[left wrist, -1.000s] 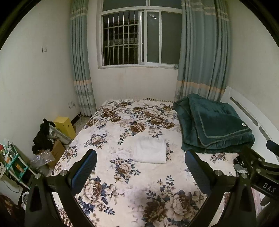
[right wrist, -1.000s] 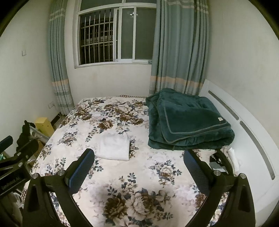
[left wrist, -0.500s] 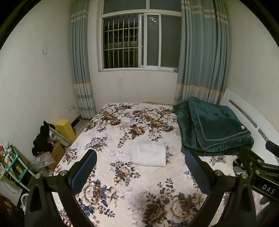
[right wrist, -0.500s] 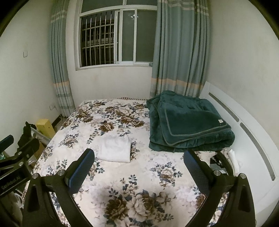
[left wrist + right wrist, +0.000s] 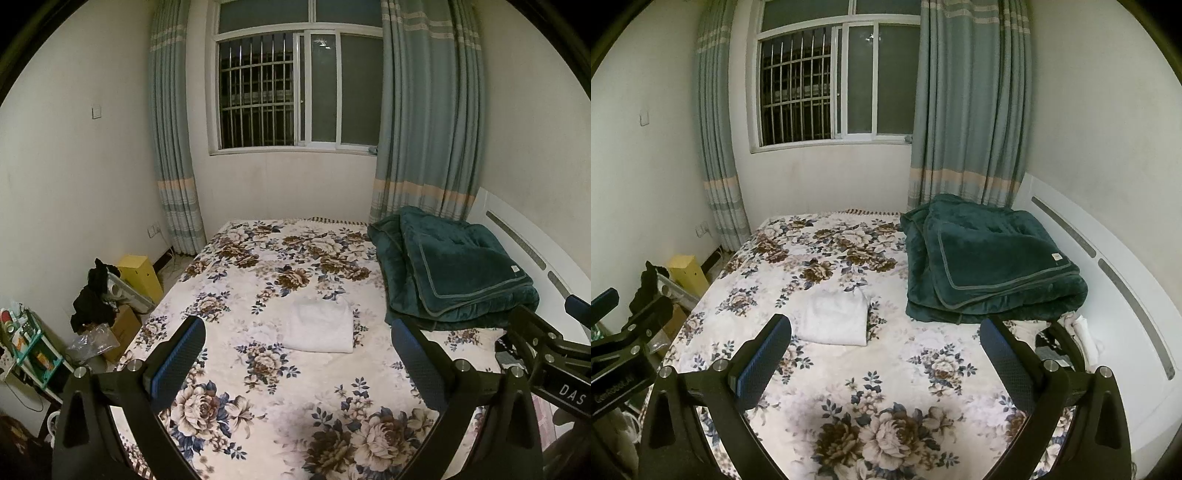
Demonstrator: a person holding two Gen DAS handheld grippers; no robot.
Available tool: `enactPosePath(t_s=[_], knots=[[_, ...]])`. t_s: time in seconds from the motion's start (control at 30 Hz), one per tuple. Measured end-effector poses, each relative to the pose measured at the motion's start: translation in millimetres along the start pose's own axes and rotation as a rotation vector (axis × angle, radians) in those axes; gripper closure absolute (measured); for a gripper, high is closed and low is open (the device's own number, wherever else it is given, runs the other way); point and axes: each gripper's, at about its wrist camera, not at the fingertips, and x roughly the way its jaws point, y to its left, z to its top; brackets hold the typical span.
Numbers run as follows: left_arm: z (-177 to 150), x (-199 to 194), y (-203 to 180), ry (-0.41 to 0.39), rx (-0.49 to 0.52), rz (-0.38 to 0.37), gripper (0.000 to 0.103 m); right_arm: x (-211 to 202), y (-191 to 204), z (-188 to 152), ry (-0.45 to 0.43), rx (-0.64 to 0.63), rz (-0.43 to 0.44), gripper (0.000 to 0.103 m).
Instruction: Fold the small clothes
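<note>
From my seat I see both grippers held above the near end of the bed [image 5: 229, 291], and neither is carrying anything. My left gripper [image 5: 297, 341] has its fingers spread wide, blue pads [image 5: 177, 360] facing each other across a broad gap with only floral bedspread showing between them. My right gripper [image 5: 886, 341] is spread just as wide, its left pad [image 5: 762, 363] well apart from the other one.

The folded white garment [image 5: 319, 326] lies flat on the bedspread, a tidy rectangle (its near edge looks rolled and thick). Taking the green quilt [image 5: 452, 271] as my landmark: the garment sits to the left of the quilt and slightly nearer to me, close to it but not touching, with a strip of flowered cloth between them. In the right wrist view the garment [image 5: 836, 319] shows just beyond the left finger, again left of the quilt [image 5: 990, 262].

The quilt itself is folded in a thick pile against the white headboard [image 5: 1126, 295]. Behind the quilt hangs a blue-green curtain [image 5: 424, 122] beside the barred window [image 5: 295, 88]. Far left of the quilt, off the bed, stands a yellow box [image 5: 142, 275] among floor clutter.
</note>
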Motion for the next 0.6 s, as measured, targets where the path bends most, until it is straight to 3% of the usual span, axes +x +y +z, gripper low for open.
enactPosePath(t_s=[0.6], knots=[[3,-13,4,-0.035,0.008,0.012,0.000,-10,2,-2,-0.005,0.013,-0.002,0.000]])
